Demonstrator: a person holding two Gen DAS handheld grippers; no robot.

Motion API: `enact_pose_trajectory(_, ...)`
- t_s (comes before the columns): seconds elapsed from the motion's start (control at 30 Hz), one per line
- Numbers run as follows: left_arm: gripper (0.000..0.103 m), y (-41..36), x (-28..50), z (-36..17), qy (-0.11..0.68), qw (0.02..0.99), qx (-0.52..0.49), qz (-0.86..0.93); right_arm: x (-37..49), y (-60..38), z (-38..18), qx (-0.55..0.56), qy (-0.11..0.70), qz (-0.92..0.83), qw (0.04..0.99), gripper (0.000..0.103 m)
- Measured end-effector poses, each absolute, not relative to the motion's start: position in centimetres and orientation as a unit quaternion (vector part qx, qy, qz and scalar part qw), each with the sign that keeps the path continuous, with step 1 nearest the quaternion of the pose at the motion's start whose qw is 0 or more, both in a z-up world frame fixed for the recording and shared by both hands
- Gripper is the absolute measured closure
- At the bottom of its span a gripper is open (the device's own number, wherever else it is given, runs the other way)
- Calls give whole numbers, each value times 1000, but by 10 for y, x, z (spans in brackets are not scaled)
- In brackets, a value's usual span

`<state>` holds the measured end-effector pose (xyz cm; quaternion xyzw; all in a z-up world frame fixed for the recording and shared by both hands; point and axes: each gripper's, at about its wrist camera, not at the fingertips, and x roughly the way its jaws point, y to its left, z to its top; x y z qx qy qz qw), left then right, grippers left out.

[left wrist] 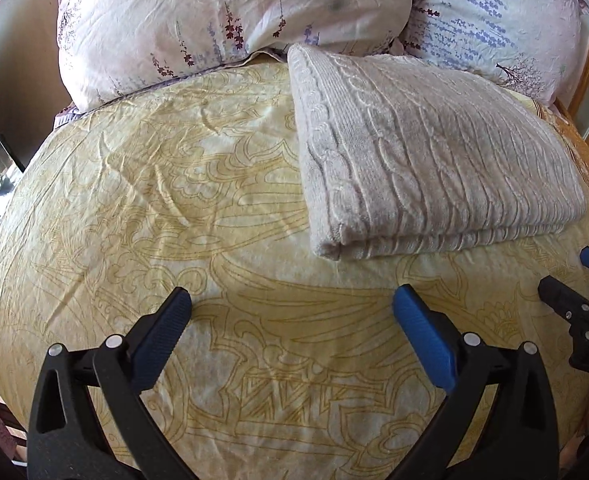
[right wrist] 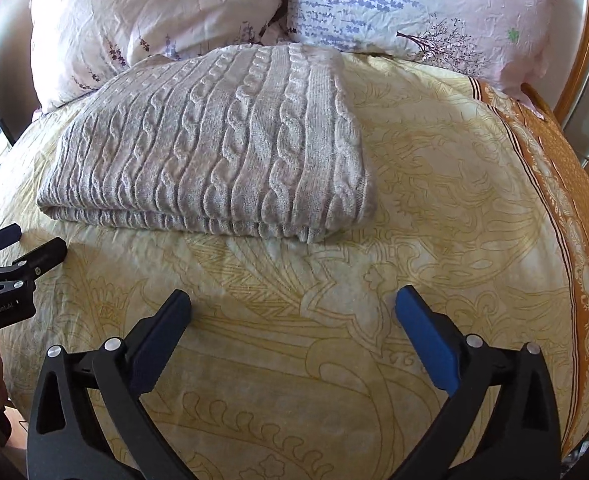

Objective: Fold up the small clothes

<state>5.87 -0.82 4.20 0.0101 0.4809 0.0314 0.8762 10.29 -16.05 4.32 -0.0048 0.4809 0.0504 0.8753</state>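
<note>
Both grippers, left [left wrist: 292,306] and right [right wrist: 292,308], hover spread and empty; careless nudging could unravel the folded cable-knit sweater [right wrist: 214,140].

This is a bedroom in a home: a bed covered by a pale yellow cotton sheet with ornate golden line patterns [left wrist: 174,184], two crumpled white floral-print pillows [left wrist: 214,16] at its head, and a light wooden bed frame [right wrist: 582,64] beside them.
</note>
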Motion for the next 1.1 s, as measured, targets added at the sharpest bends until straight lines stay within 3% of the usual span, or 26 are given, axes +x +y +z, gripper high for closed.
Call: enact_pose_trajectory(1.1, 2, -6, 64, 40, 504, 864, 5, 17, 101, -160, 47, 17, 474, 11, 880, 1)
